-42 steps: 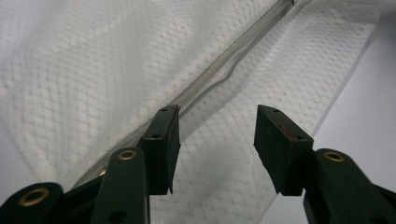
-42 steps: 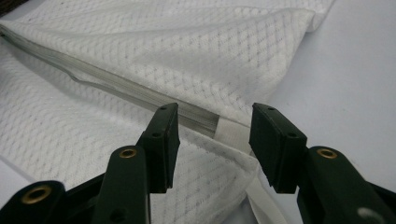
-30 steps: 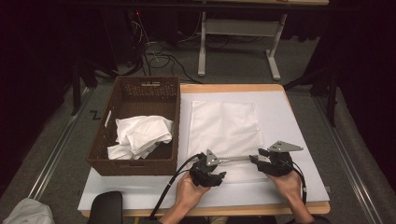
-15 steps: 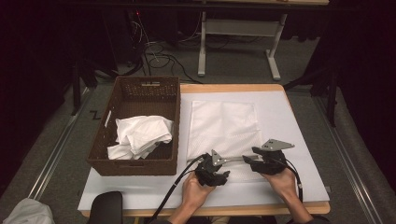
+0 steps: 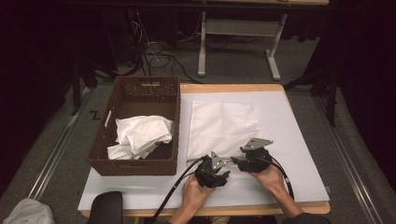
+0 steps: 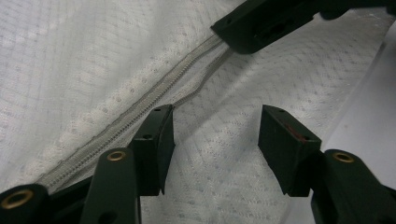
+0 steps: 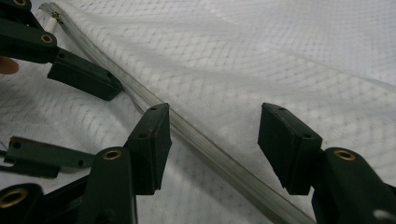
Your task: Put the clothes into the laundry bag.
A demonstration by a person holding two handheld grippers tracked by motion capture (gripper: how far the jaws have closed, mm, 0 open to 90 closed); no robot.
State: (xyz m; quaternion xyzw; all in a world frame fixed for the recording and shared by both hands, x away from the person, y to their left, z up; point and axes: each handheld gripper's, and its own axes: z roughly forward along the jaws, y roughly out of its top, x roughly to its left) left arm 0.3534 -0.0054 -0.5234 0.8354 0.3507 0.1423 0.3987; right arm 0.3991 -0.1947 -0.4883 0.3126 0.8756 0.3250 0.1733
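Right claw (image 5: 238, 162) has slid left toward left claw (image 5: 223, 164); both released over mesh bag (image 5: 223, 122) on white table (image 5: 299, 140).

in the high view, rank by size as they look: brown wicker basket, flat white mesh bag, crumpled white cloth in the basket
1. Brown wicker basket, largest.
2. Flat white mesh bag, clearly smaller in area.
3. Crumpled white cloth, smallest.
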